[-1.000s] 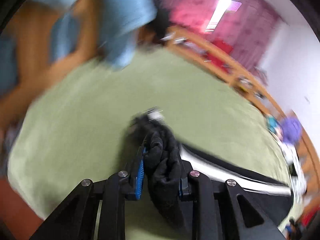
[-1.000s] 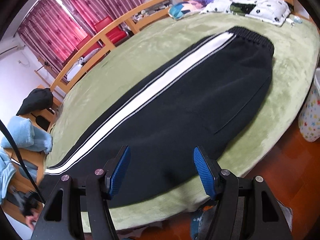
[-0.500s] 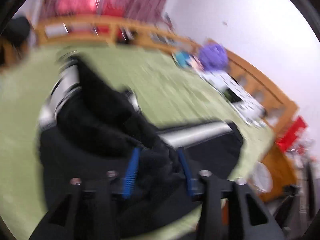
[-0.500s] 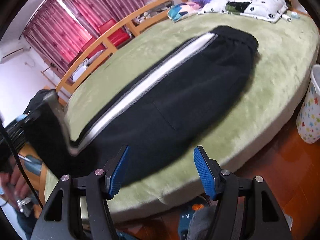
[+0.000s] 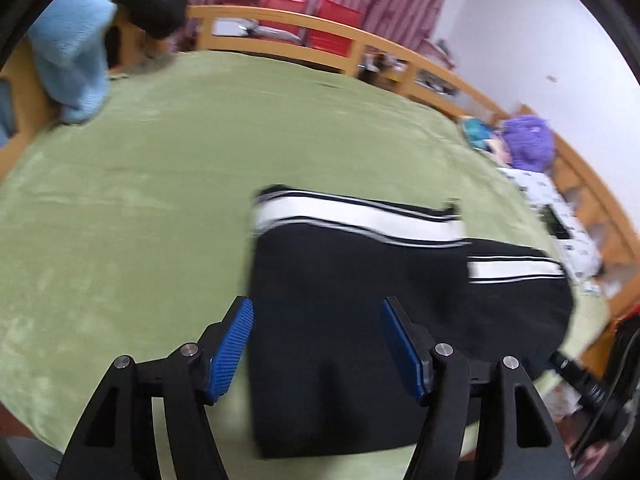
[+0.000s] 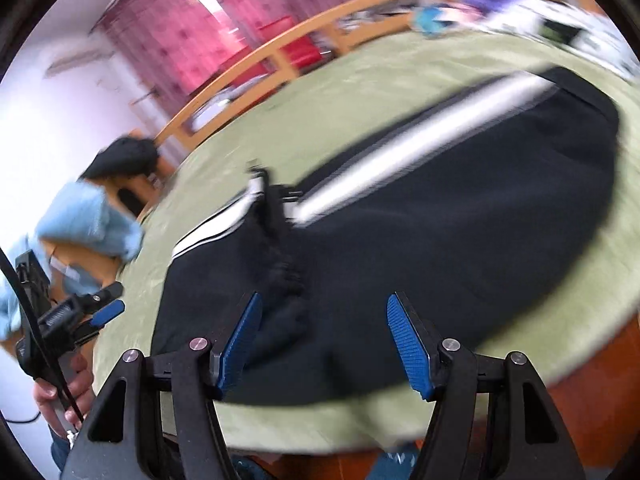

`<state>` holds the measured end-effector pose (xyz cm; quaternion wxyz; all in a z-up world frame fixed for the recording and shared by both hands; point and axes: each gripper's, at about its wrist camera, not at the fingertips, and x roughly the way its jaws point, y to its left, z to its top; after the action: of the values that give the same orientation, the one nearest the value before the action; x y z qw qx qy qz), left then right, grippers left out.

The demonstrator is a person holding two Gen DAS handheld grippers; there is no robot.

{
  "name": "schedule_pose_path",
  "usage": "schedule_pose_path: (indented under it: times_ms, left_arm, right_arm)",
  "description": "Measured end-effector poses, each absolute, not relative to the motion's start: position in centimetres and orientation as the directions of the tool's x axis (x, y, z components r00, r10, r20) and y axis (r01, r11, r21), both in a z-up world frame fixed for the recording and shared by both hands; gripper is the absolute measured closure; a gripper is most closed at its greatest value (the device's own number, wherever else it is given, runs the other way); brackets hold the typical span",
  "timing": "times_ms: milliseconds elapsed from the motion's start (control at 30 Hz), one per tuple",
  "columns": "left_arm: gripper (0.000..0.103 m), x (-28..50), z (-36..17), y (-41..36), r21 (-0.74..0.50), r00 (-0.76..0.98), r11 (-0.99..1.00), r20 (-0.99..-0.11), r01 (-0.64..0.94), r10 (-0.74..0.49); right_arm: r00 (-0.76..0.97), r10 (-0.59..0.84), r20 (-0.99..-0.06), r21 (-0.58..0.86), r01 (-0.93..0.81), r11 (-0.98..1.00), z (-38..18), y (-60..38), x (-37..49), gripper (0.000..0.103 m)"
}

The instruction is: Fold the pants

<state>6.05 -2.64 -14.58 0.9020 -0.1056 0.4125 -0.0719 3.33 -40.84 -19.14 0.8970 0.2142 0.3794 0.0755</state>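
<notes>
Your black pants (image 5: 360,320) lie folded once on the green bed (image 5: 140,200), white stripe running left to right across both views, nearest edge just ahead of your left gripper (image 5: 316,344), jaws opening and empty, and your right gripper (image 6: 324,340), spread and empty.

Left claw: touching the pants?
Apart. In the left wrist view the left claw is opening, both blue pads clear of the fabric, and the folded pants lie flat on the bed beyond the pads.

matt black cloth pants (image 5: 360,288) on seemingly plush green blanket (image 5: 140,200).
</notes>
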Motion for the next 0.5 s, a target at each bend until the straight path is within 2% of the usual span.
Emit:
schedule_pose_path:
  times_ms: [167,300,400,467,500]
  left_arm:
    - [0.039,6.3,-16.4,0.0,-0.274,0.615,0.961,-0.753,0.030,-0.234]
    - [0.039,6.2,-17.2,0.7,-0.322,0.621,0.946,-0.732,0.049,-0.281]
    - [0.039,5.8,-18.1,1.0,-0.308,0.617,0.950,-0.738,0.051,-0.272]
    - [0.039,5.7,-18.7,1.5,-0.283,0.622,0.958,-0.741,0.051,-0.252]
    - [0.039,5.7,-18.8,1.8,-0.285,0.622,0.957,-0.742,0.045,-0.250]
  right_arm:
    - [0.641,0.309,-0.702,0.431,0.037,0.902,-21.0,-38.0,8.6,0.038]
    - [0.602,0.283,-0.747,0.415,0.090,0.906,-23.3,-36.8,10.7,0.038]
    - [0.616,0.262,-0.743,0.421,0.126,0.898,-24.4,-36.6,10.5,0.041]
    - [0.625,0.207,-0.753,0.376,0.151,0.914,-24.4,-35.7,10.2,0.055]
    - [0.628,0.177,-0.758,0.351,0.163,0.922,-24.4,-35.5,10.1,0.067]
